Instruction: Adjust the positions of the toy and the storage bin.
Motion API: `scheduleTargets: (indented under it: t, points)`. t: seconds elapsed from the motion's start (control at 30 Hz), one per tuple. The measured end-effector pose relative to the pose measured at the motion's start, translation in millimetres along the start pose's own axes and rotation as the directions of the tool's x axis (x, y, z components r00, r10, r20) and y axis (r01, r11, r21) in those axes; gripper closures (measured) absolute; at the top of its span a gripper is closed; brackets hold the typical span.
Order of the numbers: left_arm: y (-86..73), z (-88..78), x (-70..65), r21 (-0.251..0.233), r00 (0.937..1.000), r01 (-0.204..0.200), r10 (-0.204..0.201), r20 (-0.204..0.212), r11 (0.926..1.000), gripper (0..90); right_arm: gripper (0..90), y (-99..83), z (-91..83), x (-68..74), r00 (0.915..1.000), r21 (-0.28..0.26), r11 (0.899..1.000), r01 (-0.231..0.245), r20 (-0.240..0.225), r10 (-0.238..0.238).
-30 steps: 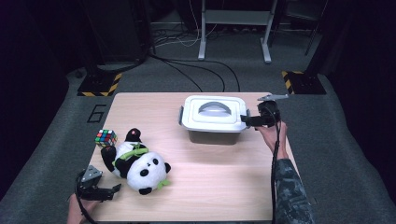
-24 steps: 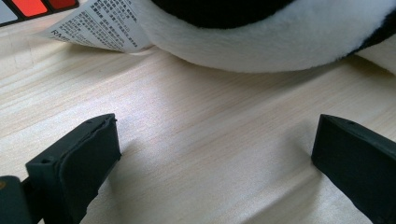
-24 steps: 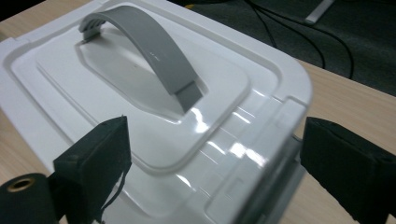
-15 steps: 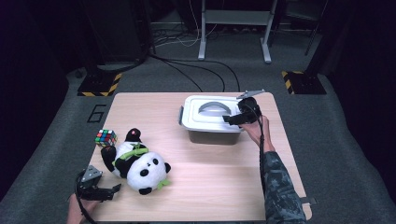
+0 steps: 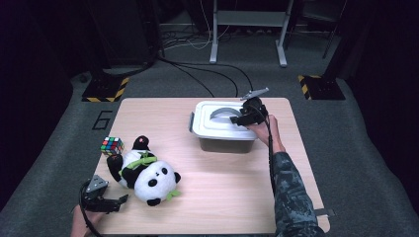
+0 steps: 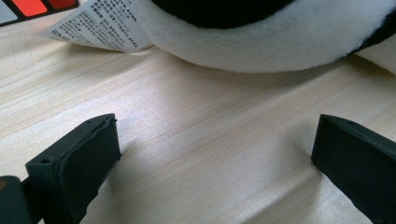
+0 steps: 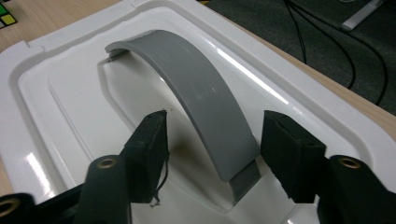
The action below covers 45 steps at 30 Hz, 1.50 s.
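Note:
A white lidded box (image 5: 222,133) stands at the back right of the wooden table (image 5: 237,197). Its lid (image 7: 70,93) carries an arched grey handle (image 7: 196,93). My right gripper (image 7: 212,140) sits over the lid (image 5: 217,126) with one jaw on each side of the handle. The jaws have just been closing, but a gap still shows on both sides, so the gripper is open. At the front left, my left gripper (image 5: 116,202) rests open on the table, just short of a plush panda (image 5: 148,173). Nothing lies between the left gripper's (image 6: 215,149) jaws.
A Rubik's cube (image 5: 112,145) lies left of the panda, near the table's left edge. The panda's (image 6: 261,42) printed label (image 6: 98,23) lies flat on the wood. Cables, a white metal frame and striped floor plates lie beyond the table's far edge.
My right gripper moved left from the box's right side onto the lid, and its jaws narrowed around the handle. The left gripper, panda and cube stayed put.

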State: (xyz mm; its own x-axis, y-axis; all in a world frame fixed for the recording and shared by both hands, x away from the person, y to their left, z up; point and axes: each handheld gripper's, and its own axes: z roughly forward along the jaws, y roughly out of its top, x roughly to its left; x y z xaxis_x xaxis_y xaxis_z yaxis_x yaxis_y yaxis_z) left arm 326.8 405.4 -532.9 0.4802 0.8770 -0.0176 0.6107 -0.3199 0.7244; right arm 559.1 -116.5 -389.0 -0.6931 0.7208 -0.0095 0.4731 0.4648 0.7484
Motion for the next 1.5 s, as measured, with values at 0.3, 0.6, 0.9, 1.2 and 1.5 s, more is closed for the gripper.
scheduleTargets:
  t: [0.3,0.6,0.9,1.2,1.5]
  points:
    - [0.0,0.0,0.0,0.000,1.0000,0.000,0.000,0.000,1.0000,1.0,59.2,-3.8,-4.3,-1.4,0.9998,0.001,1.000,-0.021,0.006,0.021]
    - [-0.1,0.0,-0.1,-0.001,1.0000,0.000,0.000,-0.001,1.0000,1.0,60.7,-11.3,-12.6,10.3,0.9994,0.001,1.000,-0.030,0.019,0.030]
    - [-0.1,-0.1,-0.1,0.000,1.0000,-0.001,0.001,-0.002,1.0000,1.0,61.6,-21.0,-24.2,25.4,0.9986,0.005,0.999,-0.039,0.036,0.038]
    - [-0.2,-0.1,-0.2,-0.001,1.0000,-0.001,0.001,-0.003,1.0000,1.1,61.3,-32.1,-36.5,44.8,0.9988,0.009,0.999,-0.039,0.031,0.038]
    - [-0.2,-0.2,-0.2,-0.001,1.0000,-0.001,0.001,-0.003,1.0000,1.1,22.9,-33.0,-39.7,54.5,0.9997,0.022,1.000,-0.015,0.017,0.015]
